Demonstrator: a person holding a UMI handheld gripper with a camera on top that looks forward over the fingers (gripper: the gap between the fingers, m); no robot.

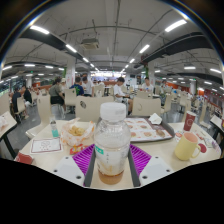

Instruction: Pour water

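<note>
the fingers (111,160) are clamped on the bottle (111,140), pads pressing its sides, holding it upright above the table (60,165), likely so no water spills before it reaches the cup (186,146) off to the right.

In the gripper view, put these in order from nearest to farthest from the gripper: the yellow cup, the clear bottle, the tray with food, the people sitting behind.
1. Clear bottle: between the fingers of the gripper, white cap on.
2. Yellow cup: on the table, ahead and to the right.
3. Tray with food: beyond the bottle, slightly right.
4. People sitting: far behind the table, in the hall.
</note>
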